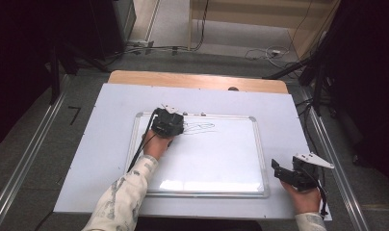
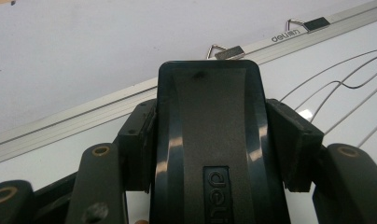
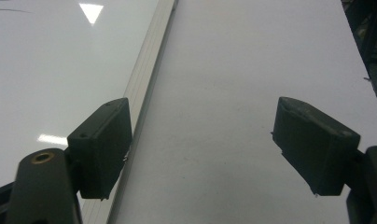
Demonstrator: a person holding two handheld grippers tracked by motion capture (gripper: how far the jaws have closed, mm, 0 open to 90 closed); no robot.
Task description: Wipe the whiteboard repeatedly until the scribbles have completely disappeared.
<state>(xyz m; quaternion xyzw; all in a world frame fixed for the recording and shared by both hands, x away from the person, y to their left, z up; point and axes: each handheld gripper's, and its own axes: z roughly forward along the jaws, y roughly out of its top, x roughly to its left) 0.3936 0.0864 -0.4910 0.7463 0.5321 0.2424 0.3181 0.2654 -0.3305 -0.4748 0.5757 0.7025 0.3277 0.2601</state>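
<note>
A black whiteboard eraser (image 2: 207,102) marked "deli" sits between the pads of my left gripper (image 2: 217,142), which is shut on it. In the high view my left gripper (image 1: 167,123) rests over the upper left part of the whiteboard (image 1: 207,159), at the left end of a thin dark scribble (image 1: 200,127). The scribble's lines (image 2: 336,84) run off to the right of the eraser. My right gripper (image 1: 278,171) is just off the board's lower right corner. Its jaws (image 3: 203,154) stand open over the white sheet, with nothing between them.
The whiteboard's metal frame (image 3: 151,60) runs past my right gripper's left pad. Two hanger clips (image 2: 224,51) sit on the board's top edge. A white sheet (image 1: 110,144) covers the wooden table (image 1: 192,79). Cables and dark stands lie on the floor beyond.
</note>
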